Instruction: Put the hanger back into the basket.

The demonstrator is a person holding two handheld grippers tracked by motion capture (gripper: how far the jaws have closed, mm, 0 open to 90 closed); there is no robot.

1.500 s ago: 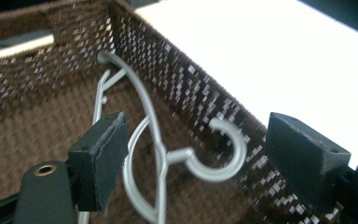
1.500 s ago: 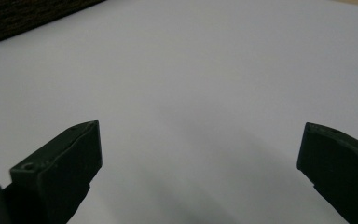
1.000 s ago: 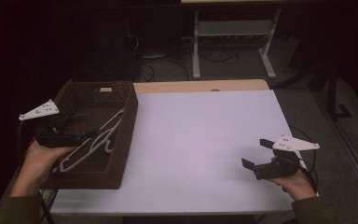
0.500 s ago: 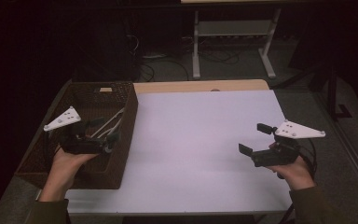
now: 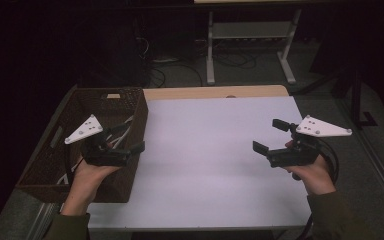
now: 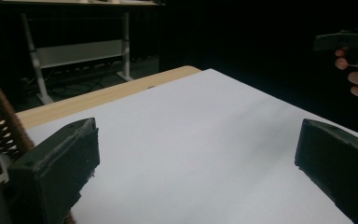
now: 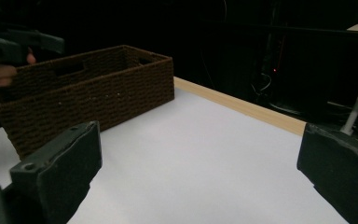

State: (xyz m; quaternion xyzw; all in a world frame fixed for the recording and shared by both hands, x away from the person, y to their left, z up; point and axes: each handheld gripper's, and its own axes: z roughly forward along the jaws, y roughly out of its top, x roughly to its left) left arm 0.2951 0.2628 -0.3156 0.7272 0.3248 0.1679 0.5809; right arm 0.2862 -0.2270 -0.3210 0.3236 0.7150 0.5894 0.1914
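Basket (image 5: 45,165) under left tongs (image 5: 127,139), just opened wide, empty; right tongs (image 5: 271,136) agape, empty.

basket (image 5: 130,187) contents mostly hidden behind left gripper (image 5: 127,139); white pieces (image 5: 126,131) inside too dim to identify.

In front of me the white tabletop (image 5: 220,150) ends in a wooden strip (image 5: 215,92); beyond it, a grey metal frame (image 5: 250,31) stands among floor cables (image 5: 232,60).
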